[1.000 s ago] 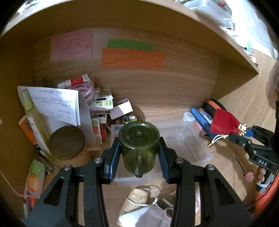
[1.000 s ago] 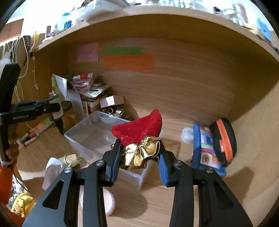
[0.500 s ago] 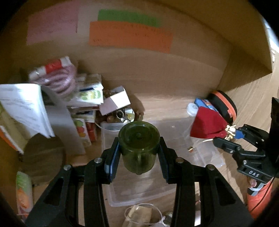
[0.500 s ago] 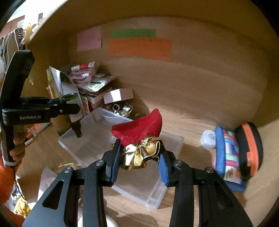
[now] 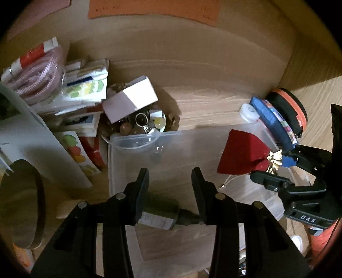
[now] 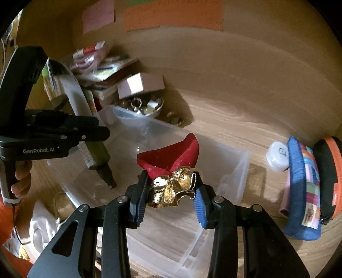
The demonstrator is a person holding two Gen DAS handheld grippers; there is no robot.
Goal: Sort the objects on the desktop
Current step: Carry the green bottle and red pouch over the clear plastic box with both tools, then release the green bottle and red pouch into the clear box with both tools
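Red velvet pouch [image 6: 171, 157] is clamped at its gold neck by the right gripper [image 6: 170, 196], above the clear bin [image 6: 233, 171]. To its left, a green bottle [image 6: 96, 157] is gripped by the left gripper [image 5: 170, 194], tilted over the same bin.

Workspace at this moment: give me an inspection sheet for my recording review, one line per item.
Surface: wooden desk inside a wooden alcove.
Job's things: clear plastic bin; green bottle tilted over the bin; red velvet pouch with gold trim, above the bin.
Clutter: white box, bowl of trinkets, paper stack, blue pencil case, black-orange case, white cap.
Grippers: left gripper shut on the bottle; right gripper shut on the pouch's gold neck.
Cables: nothing seen.
Surroundings: orange note and pink note on the back wall.
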